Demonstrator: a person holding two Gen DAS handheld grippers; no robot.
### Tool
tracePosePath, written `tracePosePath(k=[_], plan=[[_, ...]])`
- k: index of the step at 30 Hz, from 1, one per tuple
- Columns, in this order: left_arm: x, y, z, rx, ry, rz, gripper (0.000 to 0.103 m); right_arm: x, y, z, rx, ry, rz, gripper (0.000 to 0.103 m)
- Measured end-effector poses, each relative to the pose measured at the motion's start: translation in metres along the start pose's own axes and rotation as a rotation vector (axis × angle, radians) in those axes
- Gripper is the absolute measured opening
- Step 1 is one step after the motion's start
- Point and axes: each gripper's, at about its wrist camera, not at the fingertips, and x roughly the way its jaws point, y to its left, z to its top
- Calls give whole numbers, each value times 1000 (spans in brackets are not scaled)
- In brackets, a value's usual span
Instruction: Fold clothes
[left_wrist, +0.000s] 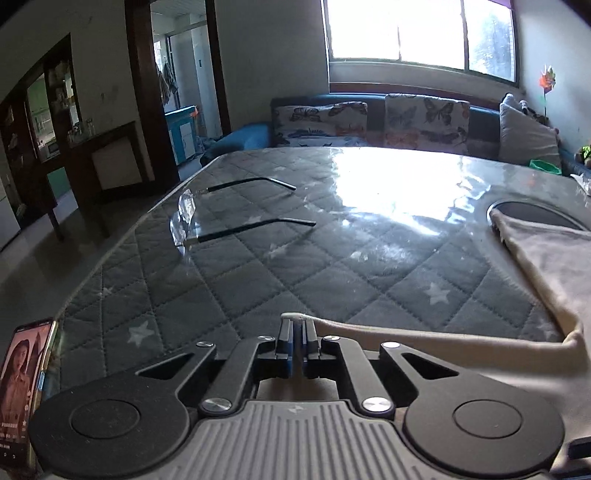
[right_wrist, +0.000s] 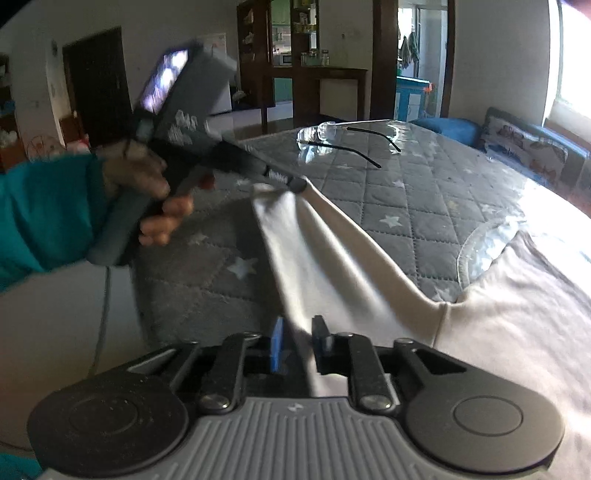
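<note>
A pale cream long-sleeved garment (right_wrist: 517, 325) lies on the right part of a table covered with a grey quilted star-pattern cloth (left_wrist: 258, 266). My left gripper (left_wrist: 295, 325) is shut on the end of the garment's sleeve (left_wrist: 424, 338); it also shows in the right wrist view (right_wrist: 295, 184), held by a hand with a teal cuff, lifting the sleeve off the table. My right gripper (right_wrist: 299, 332) has its jaws partly apart with the sleeve (right_wrist: 325, 258) running between them; whether it grips is unclear.
A pair of glasses (left_wrist: 207, 218) lies open on the far left of the table, also seen in the right wrist view (right_wrist: 332, 138). A phone (left_wrist: 22, 391) stands at the near left edge. A round clear disc (left_wrist: 535, 214) lies under the garment's far edge. A sofa (left_wrist: 406, 122) stands beyond the table.
</note>
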Motion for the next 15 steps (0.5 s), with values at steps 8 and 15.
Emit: tracePosePath(k=[8, 15], plan=[[0, 0, 0, 6, 1, 15, 25, -75, -65, -22, 167, 8, -120, 18], [-15, 0, 7, -8, -30, 28, 38, -132, -85, -67, 202, 93, -246, 19]])
